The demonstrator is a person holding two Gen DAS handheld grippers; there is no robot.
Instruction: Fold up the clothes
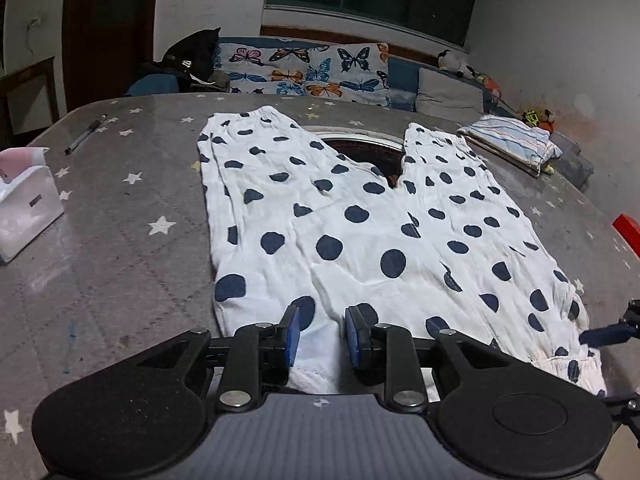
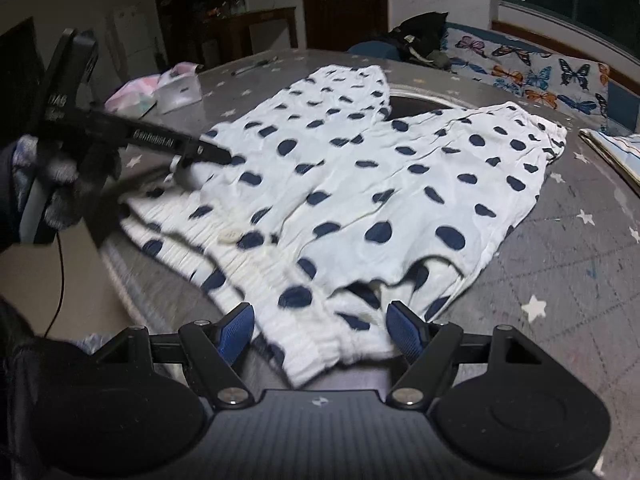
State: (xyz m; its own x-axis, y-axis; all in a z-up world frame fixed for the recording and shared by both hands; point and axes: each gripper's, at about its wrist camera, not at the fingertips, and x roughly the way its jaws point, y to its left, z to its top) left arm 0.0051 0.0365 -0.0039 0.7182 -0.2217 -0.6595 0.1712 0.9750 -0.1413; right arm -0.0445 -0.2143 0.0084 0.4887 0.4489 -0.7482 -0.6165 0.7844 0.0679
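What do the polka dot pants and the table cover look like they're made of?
Polka dot pants: thin woven cloth, likely cotton gauze, matte; it lies finely crinkled. Table cover: grey star-printed fabric, apparently under a clear glossy sheet, judging by the sheen.

The pants (image 1: 352, 232) under my tongs are thin crinkled cloth, matt, with a ribbed elastic waistband at the lower edge of the right view. My left gripper (image 1: 322, 334) is matt black plastic with blue textured pads and shiny metal rivets; my right gripper (image 2: 320, 330) is the same. The table cover (image 1: 120, 240) looks glossy and smooth. Upper right, the folded towel (image 1: 512, 142) is soft woven cloth.
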